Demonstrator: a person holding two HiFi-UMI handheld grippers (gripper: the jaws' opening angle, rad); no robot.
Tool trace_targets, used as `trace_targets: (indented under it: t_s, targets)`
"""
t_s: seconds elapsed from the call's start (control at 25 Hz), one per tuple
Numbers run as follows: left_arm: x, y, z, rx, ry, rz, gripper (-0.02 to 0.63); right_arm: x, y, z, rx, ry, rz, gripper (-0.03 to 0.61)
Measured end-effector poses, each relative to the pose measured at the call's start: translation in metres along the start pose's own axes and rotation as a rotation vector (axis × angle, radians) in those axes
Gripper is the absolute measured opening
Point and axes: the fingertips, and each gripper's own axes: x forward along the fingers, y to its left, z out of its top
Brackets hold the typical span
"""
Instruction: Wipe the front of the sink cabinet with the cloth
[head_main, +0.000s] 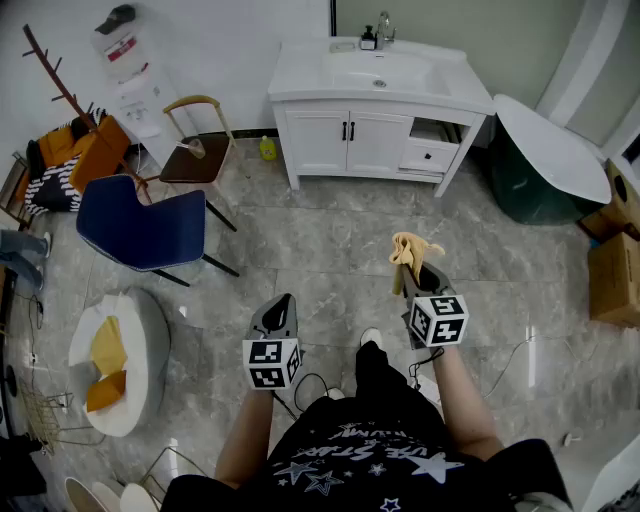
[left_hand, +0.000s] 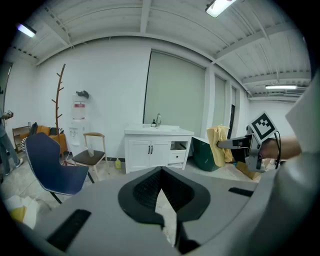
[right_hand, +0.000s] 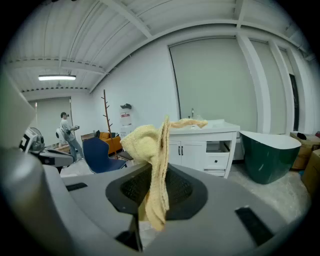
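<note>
Between the jaws of the right gripper (right_hand: 157, 184) a cloth (right_hand: 156, 165) is pinched tight, yellow and nubbly; one bunch rises above the pads and a loose tail hangs below them. From the head view that same cloth (head_main: 410, 250) stands up off the tips of the right gripper (head_main: 413, 272), which is held out over the grey tiled floor (head_main: 330, 250).

Beside it, the left gripper (left_hand: 161, 171) has its jaws drawn together at the tips with nothing between them, only floor showing through the narrow gap lower down. In the head view the left gripper (head_main: 285, 302) sits a little nearer the person than the right one.

Well apart from both, across the floor, the white sink cabinet (head_main: 350, 140) stands against the wall, its two doors closed; on its right side there seems to be an open recess above a drawer. A small yellow bottle (head_main: 267, 148) stands just beside its left end, a dark green tub (head_main: 535, 185) near its right, and a blue chair (head_main: 140, 230) off to the left.
</note>
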Motion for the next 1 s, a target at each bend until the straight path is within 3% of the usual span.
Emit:
trace_targets:
  t_s: [0.52,0.76,1.0]
  targets:
    - [-0.026,0.023,-0.027,-0.030,0.035,0.027,0.014,0.000,0.024,-0.021,0.027,0.024,0.009,0.084]
    - [-0.001,0.026,-0.028,-0.029,0.081,0.030,0.014,0.026,0.000,-0.017,0.066,0.029,0.005,0.084]
    - [0.062,0.023,0.008,-0.012,0.078,0.071,0.014,0.075,-0.052,0.007,0.075,0.027,0.027,0.084]
